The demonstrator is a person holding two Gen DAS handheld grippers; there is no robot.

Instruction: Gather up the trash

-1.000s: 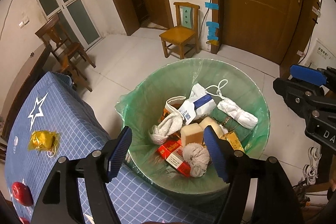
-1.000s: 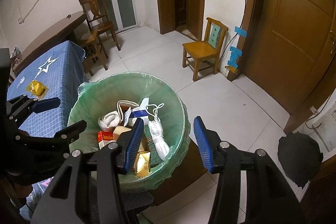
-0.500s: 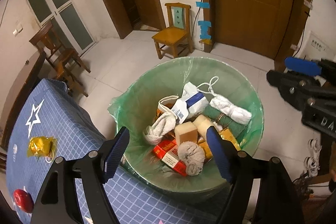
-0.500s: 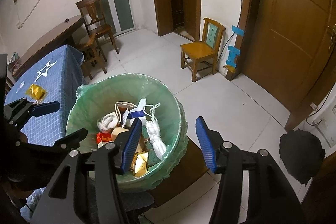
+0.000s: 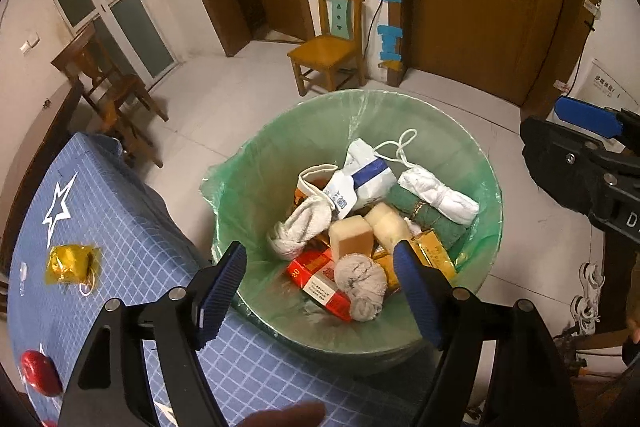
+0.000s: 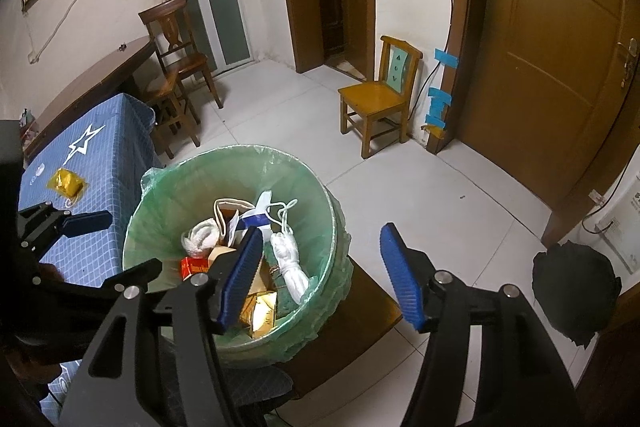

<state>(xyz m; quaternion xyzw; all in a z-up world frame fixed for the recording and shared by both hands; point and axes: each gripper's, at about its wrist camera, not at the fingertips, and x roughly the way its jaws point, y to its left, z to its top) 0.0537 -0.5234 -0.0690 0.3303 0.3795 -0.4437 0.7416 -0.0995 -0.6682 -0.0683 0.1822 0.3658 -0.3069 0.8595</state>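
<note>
Left wrist view: both tools, left tool [image 5: 320,291] and right tool [image 6: 324,275], hang spread and empty over the green-lined round bin [image 5: 280,147], already holding trash; a crumpled yellow wrapper [image 5: 70,263] and seemingly a red round object [image 5: 38,373] remain on the blue-checked counter [image 5: 132,227].

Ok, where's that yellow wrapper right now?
The yellow wrapper lies on the blue tablecloth, at the left in both wrist views, below the white star and left of the bin.

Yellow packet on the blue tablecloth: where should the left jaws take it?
Grip the yellow packet across its puffed middle, coming straight down with the left gripper, likely easiest. It lies flat on the tablecloth, and its thin loop trails off the near edge.
</note>
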